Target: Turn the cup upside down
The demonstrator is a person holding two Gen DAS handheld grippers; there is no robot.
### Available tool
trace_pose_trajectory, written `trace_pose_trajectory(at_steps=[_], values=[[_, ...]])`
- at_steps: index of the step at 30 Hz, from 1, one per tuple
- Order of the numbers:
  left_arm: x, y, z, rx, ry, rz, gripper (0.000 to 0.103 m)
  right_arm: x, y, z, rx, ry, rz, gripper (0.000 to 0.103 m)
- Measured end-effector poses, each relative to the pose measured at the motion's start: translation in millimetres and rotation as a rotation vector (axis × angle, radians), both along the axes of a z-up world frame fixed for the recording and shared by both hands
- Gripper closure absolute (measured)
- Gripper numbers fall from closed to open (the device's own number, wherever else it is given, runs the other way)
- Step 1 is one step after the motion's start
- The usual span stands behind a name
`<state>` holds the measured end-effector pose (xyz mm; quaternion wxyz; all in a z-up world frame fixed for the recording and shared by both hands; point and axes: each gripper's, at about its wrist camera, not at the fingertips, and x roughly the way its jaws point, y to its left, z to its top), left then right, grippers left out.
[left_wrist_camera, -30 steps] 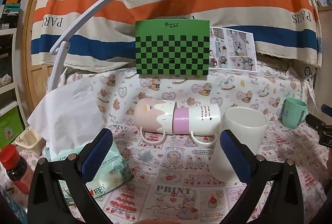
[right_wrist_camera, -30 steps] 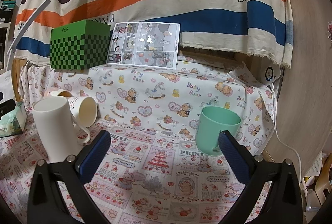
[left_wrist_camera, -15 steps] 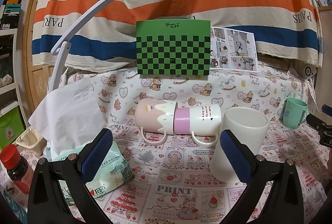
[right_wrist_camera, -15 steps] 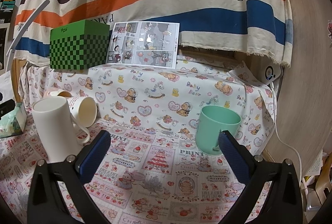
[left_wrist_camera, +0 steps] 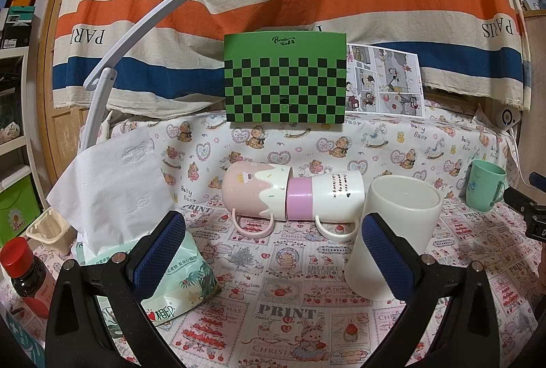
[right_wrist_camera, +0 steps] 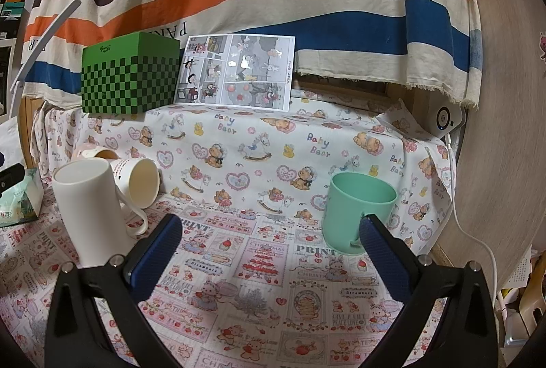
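I hold my left gripper low and level over the printed tablecloth, jaws spread wide and holding nothing; a tissue pack sits by its left finger and a tall white cup stands upright behind its right finger. My right gripper is also level, wide open and empty, with the green cup upright just beyond its right finger.
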<state>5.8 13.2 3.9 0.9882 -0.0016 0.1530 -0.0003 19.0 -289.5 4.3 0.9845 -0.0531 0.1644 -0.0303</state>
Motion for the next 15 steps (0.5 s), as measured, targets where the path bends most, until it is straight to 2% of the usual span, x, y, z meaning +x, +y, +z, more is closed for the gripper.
trace_pose_trajectory(at_steps=[15], values=[[0.1,0.2,-0.1,0.0,0.0,0.0,0.0,0.8,-0.3,-1.4,0.003,0.003,-0.001,0.0]])
